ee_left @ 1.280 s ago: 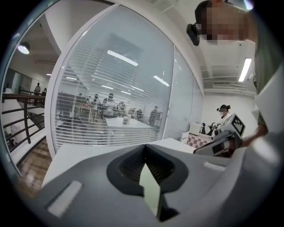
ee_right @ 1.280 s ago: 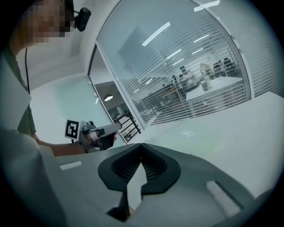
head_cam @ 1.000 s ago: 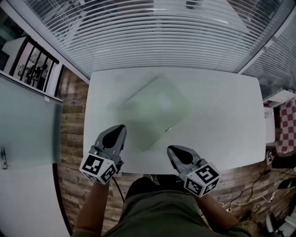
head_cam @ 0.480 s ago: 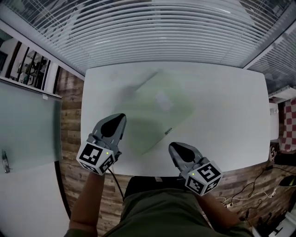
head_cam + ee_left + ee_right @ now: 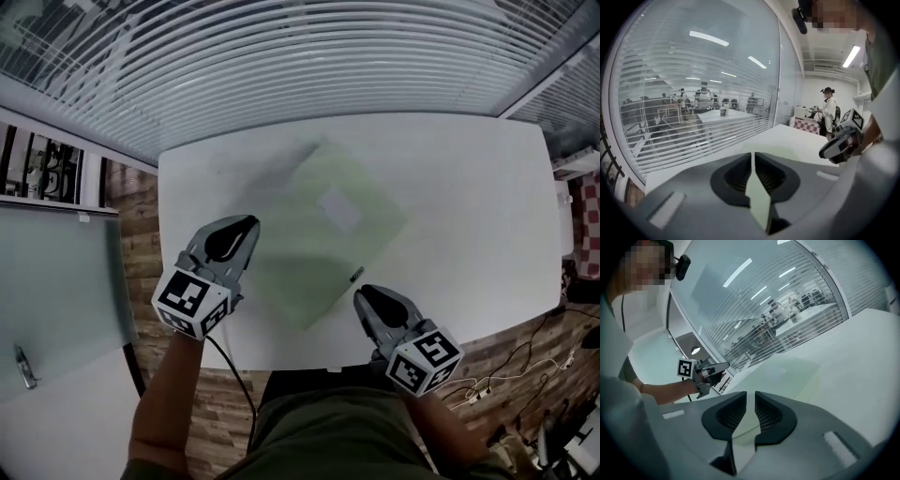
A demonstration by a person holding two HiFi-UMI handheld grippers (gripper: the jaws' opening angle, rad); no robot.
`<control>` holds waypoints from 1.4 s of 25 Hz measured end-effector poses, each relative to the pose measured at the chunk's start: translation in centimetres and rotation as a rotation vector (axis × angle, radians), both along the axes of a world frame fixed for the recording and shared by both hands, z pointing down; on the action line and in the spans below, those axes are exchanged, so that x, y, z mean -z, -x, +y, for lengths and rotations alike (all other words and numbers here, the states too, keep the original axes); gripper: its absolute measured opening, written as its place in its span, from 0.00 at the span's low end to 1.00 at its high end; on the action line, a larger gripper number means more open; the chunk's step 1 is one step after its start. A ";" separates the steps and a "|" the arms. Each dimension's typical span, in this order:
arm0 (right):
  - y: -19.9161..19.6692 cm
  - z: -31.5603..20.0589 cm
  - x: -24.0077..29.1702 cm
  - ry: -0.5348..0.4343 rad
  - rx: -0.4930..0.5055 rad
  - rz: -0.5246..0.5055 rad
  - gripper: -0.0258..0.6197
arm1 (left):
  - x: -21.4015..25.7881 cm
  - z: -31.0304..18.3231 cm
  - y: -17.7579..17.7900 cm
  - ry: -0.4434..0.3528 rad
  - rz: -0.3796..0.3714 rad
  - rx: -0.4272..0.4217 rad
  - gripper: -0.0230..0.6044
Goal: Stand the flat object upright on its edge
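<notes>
Close by table edge (image 5: 281, 352), flat object (image 5: 323, 230)

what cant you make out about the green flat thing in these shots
White label on the green sheet: head view, too blurred and small to read.
Dark mark at the sheet's near edge: head view, too small to identify.
Most of the sheet: left gripper view, hidden behind the left tool body.

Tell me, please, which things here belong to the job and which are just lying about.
Job: pale green flat sheet, lying flat; white table beneath it.
Lying about: floor cables; red-checked item at the right edge.
</notes>
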State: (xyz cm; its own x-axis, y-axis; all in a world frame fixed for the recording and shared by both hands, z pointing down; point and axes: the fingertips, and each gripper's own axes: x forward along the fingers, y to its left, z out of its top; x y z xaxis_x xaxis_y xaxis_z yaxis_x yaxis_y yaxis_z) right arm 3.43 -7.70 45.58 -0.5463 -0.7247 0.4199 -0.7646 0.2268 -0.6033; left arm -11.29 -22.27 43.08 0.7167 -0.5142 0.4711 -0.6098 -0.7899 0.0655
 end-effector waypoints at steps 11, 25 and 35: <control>-2.6 -0.9 -3.7 0.114 -0.179 -0.016 0.30 | -4.0 -2.8 -2.7 0.137 -0.081 -0.255 0.22; -3.5 -1.5 -7.5 0.226 -0.340 -0.113 0.56 | -8.0 -5.6 -6.1 0.382 -0.112 -0.441 0.58; -2.5 -2.2 -8.1 0.245 -0.367 -0.136 0.57 | -10.0 -5.1 -6.8 0.503 -0.132 -0.532 0.69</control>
